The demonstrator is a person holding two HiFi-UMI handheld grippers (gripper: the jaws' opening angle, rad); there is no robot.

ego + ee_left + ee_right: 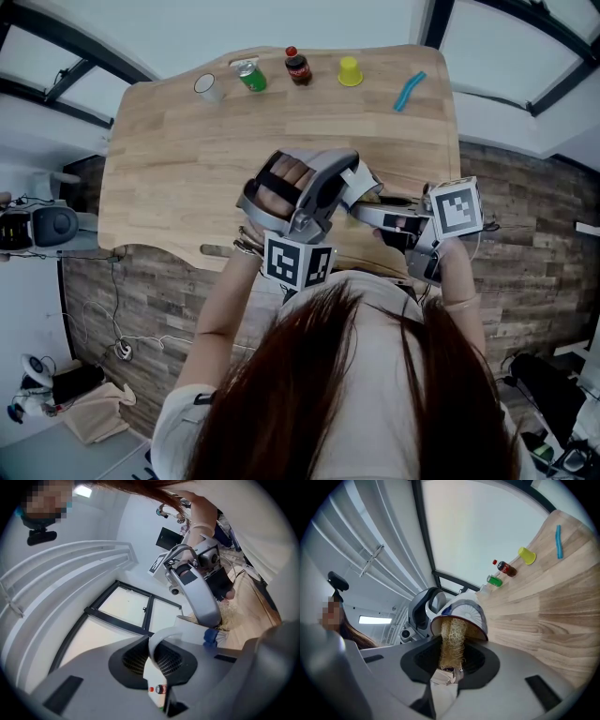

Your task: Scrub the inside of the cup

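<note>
A white cup with a blue pattern (465, 612) is held tilted above the table's near edge, its mouth facing my right gripper. My left gripper (161, 663) is shut on the cup's white handle (161, 638). My right gripper (450, 666) is shut on a straw-coloured loofah scrubber (452, 637), whose far end reaches inside the cup's mouth. In the head view the left gripper (339, 187) and right gripper (375, 214) meet at the cup (364, 178), close in front of the person. The inside of the cup is mostly hidden by the scrubber.
Along the far edge of the wooden table (178, 169) stand a white cup (208, 87), a green can (251, 75), a cola bottle (298, 66), a yellow cup (350, 71) and a blue item (409, 91). Floor clutter lies at the left.
</note>
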